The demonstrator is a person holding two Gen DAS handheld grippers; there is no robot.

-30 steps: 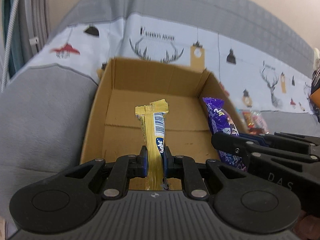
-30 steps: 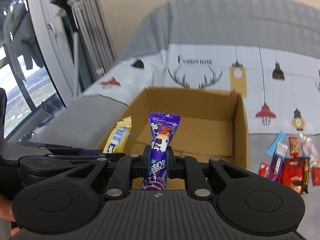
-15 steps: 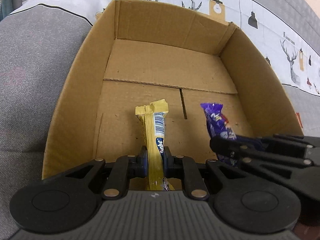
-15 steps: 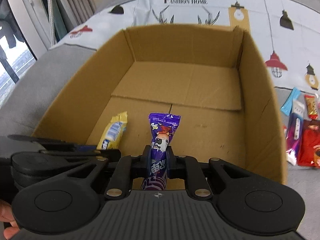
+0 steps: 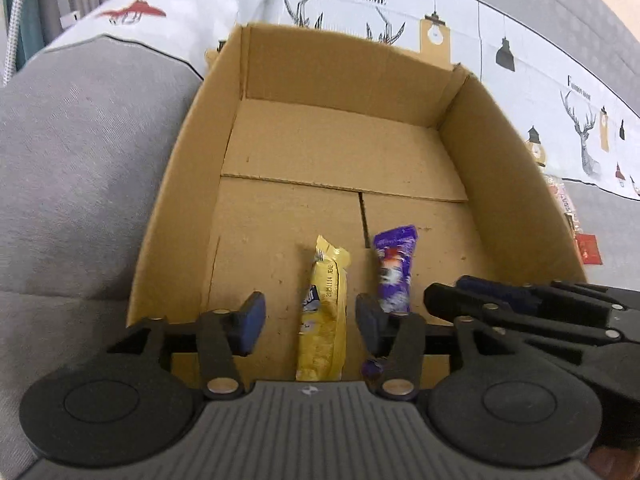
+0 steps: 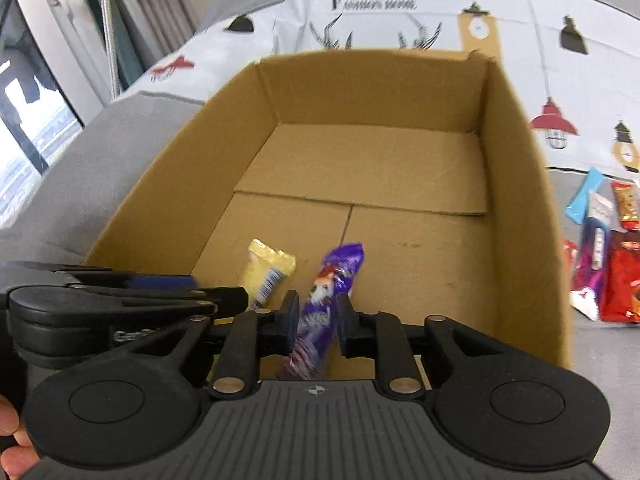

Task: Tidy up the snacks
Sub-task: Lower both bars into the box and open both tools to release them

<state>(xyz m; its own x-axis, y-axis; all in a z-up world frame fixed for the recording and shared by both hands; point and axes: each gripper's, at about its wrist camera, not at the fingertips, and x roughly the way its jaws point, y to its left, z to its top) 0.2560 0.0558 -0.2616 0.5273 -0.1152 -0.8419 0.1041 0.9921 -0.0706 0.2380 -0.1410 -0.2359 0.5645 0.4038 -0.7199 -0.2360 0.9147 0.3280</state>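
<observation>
An open cardboard box (image 5: 168,208) (image 6: 516,184) sits on the grey sofa. My left gripper (image 5: 310,322) is open above the box's near end, and the yellow snack bar (image 5: 324,312) lies loose between its fingers on the box floor; it also shows in the right wrist view (image 6: 266,274). My right gripper (image 6: 318,316) is open, jaws parted a little around the purple snack pack (image 6: 326,296), which lies blurred between them; it shows in the left wrist view (image 5: 394,272) beside the yellow bar.
Several loose snack packs (image 6: 608,248) lie on the sofa right of the box. A white printed cloth (image 5: 360,4) covers the sofa back behind the box. A window and curtains (image 6: 60,60) are at the far left.
Both grippers have opened and let go of their snacks. The yellow bar and the purple pack have dropped onto the box floor. Both grippers pulled back slightly.
</observation>
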